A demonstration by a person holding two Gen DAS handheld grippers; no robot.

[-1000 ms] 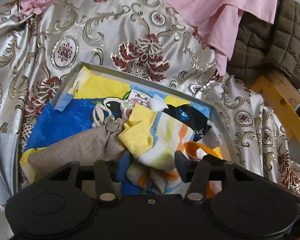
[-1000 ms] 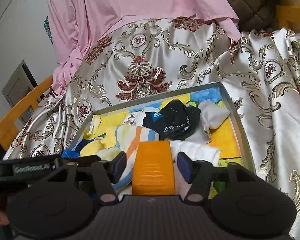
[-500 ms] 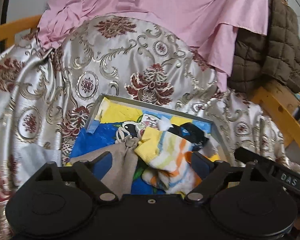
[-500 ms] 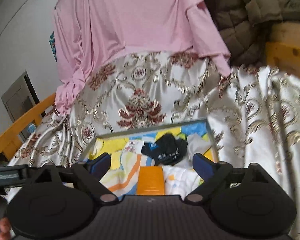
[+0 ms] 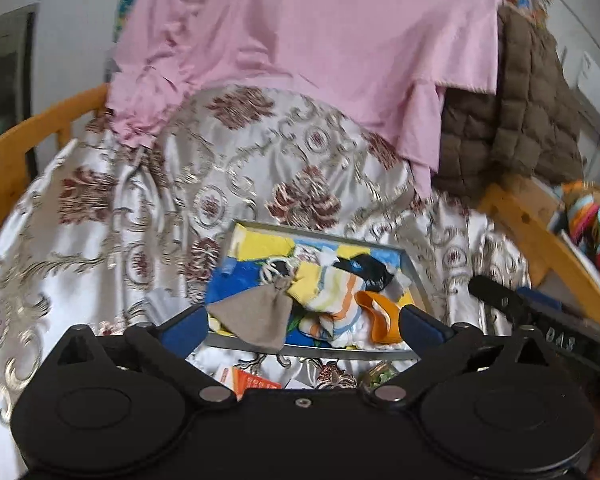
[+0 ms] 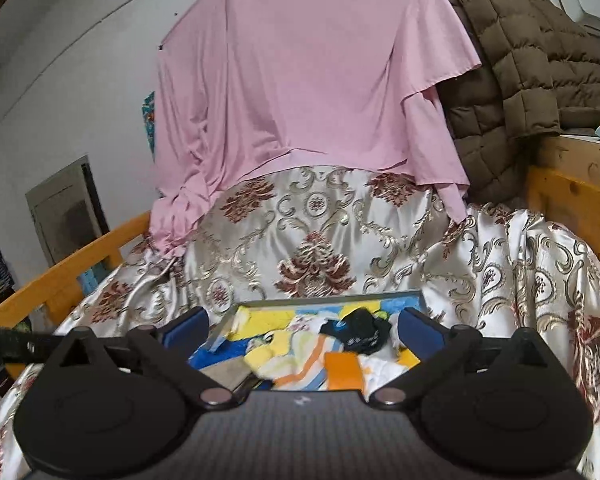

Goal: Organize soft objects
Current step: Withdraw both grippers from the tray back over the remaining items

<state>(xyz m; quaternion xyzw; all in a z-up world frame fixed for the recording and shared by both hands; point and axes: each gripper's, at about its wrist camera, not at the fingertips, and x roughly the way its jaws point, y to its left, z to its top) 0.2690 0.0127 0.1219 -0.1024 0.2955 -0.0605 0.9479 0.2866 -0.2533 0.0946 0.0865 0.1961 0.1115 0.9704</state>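
A grey-rimmed tray (image 5: 312,233) lies on the brocade cloth and holds soft items. In it are a beige drawstring pouch (image 5: 249,317), a yellow, white and orange striped cloth (image 5: 332,296), a black sock (image 5: 365,273) and an orange band (image 5: 376,314). My left gripper (image 5: 302,326) hangs open above the tray's near edge, holding nothing. In the right wrist view the same tray (image 6: 332,303) shows the black sock (image 6: 360,330), the striped cloth (image 6: 296,356) and the orange band (image 6: 342,370). My right gripper (image 6: 304,326) is open and empty, back from the tray.
A pink garment (image 6: 312,80) and a brown quilted jacket (image 6: 516,64) hang behind the brocade cloth (image 6: 312,240). Wooden rails (image 5: 540,240) run along both sides. Small packets (image 5: 252,380) lie on the cloth just in front of the tray. The other gripper's body (image 5: 540,320) shows at the right.
Both grippers' jaws have widened and both have drawn back and up from the tray. The orange band that lay between the right fingers now rests in the tray.
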